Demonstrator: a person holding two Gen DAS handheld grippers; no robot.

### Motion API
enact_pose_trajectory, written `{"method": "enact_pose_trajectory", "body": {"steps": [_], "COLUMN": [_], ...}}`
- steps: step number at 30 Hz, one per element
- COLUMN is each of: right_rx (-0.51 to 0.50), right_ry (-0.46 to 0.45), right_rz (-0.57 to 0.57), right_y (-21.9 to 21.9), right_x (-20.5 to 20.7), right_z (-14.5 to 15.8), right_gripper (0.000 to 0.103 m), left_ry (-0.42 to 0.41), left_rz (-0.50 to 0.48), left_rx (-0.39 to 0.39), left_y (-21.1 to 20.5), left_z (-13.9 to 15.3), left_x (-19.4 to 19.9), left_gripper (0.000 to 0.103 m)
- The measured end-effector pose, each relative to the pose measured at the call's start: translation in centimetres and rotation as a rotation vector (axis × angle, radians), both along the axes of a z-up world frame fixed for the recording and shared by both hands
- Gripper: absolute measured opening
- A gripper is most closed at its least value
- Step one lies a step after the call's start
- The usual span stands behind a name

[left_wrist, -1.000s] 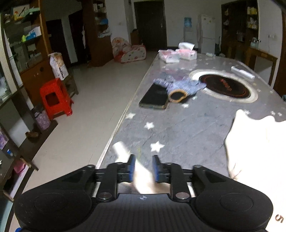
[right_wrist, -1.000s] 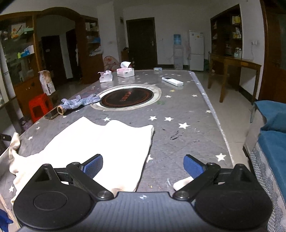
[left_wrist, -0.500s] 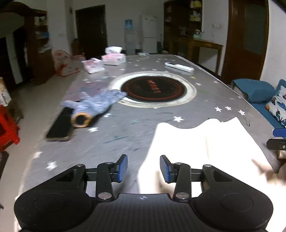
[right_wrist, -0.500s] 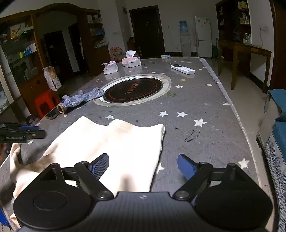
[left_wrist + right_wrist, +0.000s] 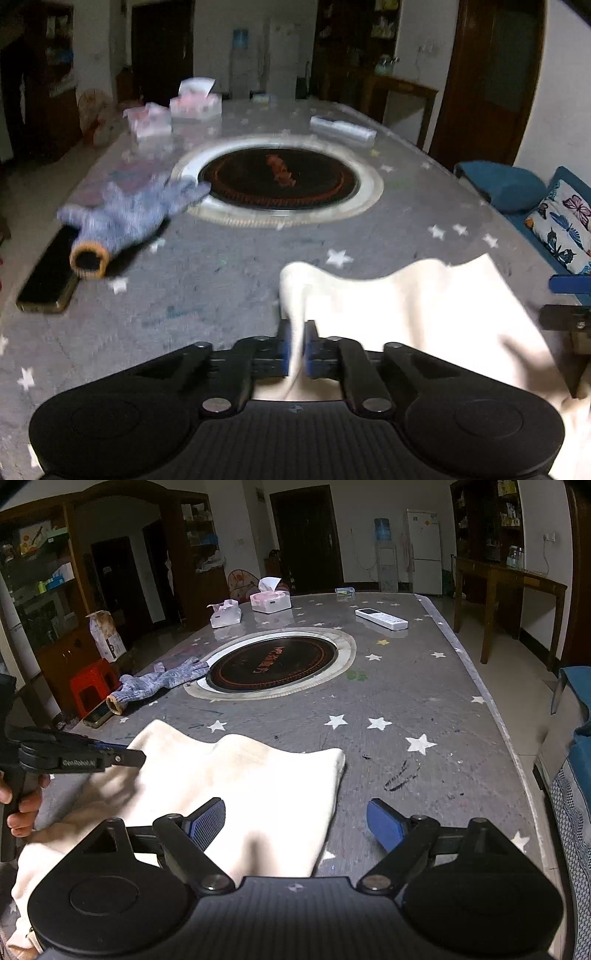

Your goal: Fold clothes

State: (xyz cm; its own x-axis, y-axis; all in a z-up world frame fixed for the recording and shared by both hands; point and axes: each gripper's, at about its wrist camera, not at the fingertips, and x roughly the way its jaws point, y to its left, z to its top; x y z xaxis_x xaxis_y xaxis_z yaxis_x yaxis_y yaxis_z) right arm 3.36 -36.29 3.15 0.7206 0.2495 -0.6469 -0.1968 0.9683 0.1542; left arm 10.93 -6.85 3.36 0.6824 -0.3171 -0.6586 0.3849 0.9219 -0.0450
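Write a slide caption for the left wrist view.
Left gripper shut on the edge of a cream garment on the star-patterned table, glove and phone beyond.

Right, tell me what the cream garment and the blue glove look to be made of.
Cream garment: seemingly soft matte fabric, possibly cotton; it drapes and wrinkles where the left gripper pinches it. Blue glove: speckled knit yarn with a ribbed tan cuff, likely a cotton work glove.

Cream garment [image 5: 236,794] near edge behind right tool [image 5: 295,821], tissue packs [image 5: 173,114] perhaps motion-blurred.
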Motion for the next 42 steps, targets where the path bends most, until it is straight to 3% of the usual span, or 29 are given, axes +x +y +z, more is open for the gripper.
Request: {"method": "enact_pose_trajectory", "body": {"steps": [3, 5, 9, 11, 17, 18, 24, 27, 31, 34, 38, 42], "right_rx": [-0.002, -0.001, 0.007, 0.006, 0.005, 0.007, 0.026, 0.029, 0.023, 0.012, 0.002, -0.012], "right_ry": [-0.002, -0.002, -0.001, -0.001, 0.007, 0.011, 0.052, 0.073, 0.086, 0.096, 0.108, 0.107], "right_rz": [-0.001, -0.006, -0.019, -0.017, -0.011, -0.012, -0.004, -0.001, 0.007, 0.0, -0.005, 0.004], "right_y": [-0.1, -0.2, -0.5, -0.6, -0.6, -0.6, -0.7, -0.7, -0.5, -0.4, -0.4, 0.0], "right_x": [0.2, 0.3, 0.6, 0.7, 1.3, 1.5, 2.6, 3.2, 4.0, 4.7, 5.5, 6.1], "right_z": [-0.1, -0.1, 0.0, 0.0, -0.1, -0.2, -0.9, -1.4, -1.7, -2.1, -2.5, -2.5], "right_gripper": [0.086, 0.086, 0.086, 0.086, 0.083, 0.082, 0.069, 0.065, 0.059, 0.053, 0.043, 0.02], "left_ry": [-0.076, -0.118, -0.148, -0.164, -0.164, -0.157, -0.127, -0.112, -0.076, -0.089, -0.117, -0.124], "left_rz": [-0.078, -0.18, -0.386, -0.402, -0.308, -0.336, -0.462, -0.479, -0.503, -0.494, -0.403, -0.258], "left_rx": [0.028, 0.06, 0.104, 0.116, 0.071, 0.075, 0.099, 0.128, 0.127, 0.128, 0.104, 0.076], "left_y": [-1.5, -2.8, -4.6, -4.7, -2.9, -3.0, -4.6, -5.5, -6.0, -5.8, -4.1, -1.7], "left_z": [1.0, 1.2, 1.0, 1.0, 1.8, 1.6, 0.1, -0.7, -1.5, -1.3, -0.2, 1.1], "left_x": [-2.3, -4.3, -7.8, -8.4, -7.0, -7.0, -8.2, -8.0, -7.5, -7.4, -5.9, -3.5], "left_gripper": [0.006, 0.006, 0.019, 0.025, 0.042, 0.05, 0.051, 0.046, 0.019, 0.006, 0.003, 0.0]}}
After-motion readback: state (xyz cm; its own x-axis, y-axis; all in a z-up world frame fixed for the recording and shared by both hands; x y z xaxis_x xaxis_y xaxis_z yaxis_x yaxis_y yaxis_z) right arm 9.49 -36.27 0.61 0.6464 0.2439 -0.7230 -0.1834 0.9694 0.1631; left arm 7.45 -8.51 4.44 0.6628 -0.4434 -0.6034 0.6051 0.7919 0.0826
